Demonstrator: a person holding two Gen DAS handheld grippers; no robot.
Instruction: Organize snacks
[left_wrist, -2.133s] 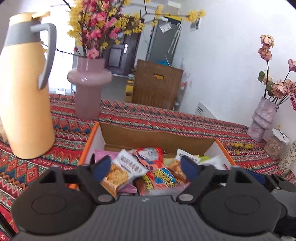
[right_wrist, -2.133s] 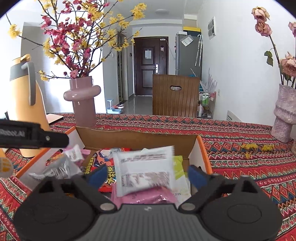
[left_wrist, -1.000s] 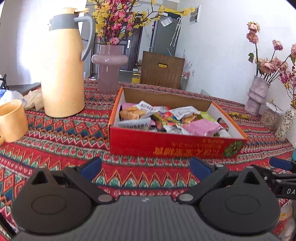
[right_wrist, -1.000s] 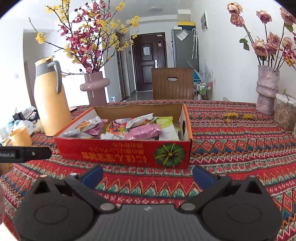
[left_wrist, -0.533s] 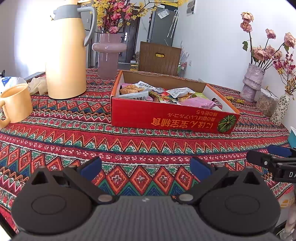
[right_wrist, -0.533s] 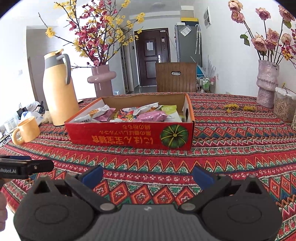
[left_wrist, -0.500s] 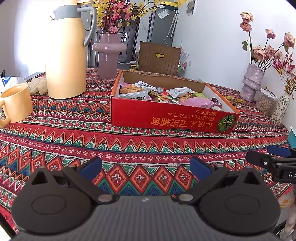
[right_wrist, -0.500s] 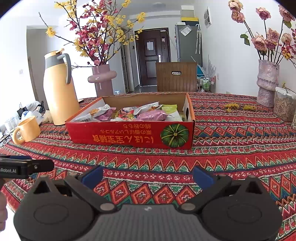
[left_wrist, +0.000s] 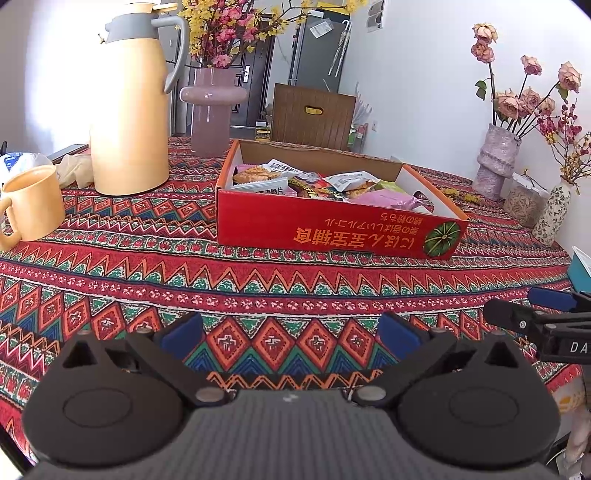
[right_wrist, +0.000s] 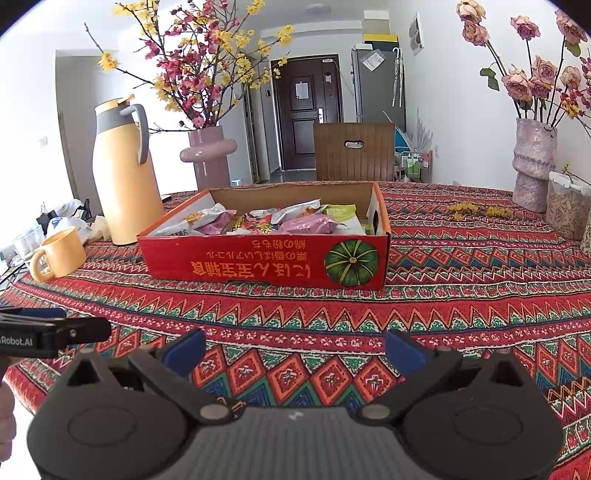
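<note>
Red cardboard box (left_wrist: 332, 229) is sitting on the patterned cloth of the worktop (left_wrist: 147, 280), its printed side facing both cameras (the lettering is reading upside down). Snack packets (right_wrist: 280, 219) are lying heaped inside it, among them a pink packet (right_wrist: 306, 224) toward the right and a white packet (left_wrist: 275, 184) toward the left. Both hand-held grippers are hovering over the near edge of the worktop, well apart from the box. The left hand-held gripper (left_wrist: 291, 334) is spread wide and gripping nothing, and the right hand-held gripper (right_wrist: 293, 349) is likewise spread and empty. A tall yellow jug (left_wrist: 129, 99) is standing left of the box, with a yellow mug (left_wrist: 31, 205) nearer the camera. A pink vase (right_wrist: 208, 155) of blossom is standing behind the jug.
</note>
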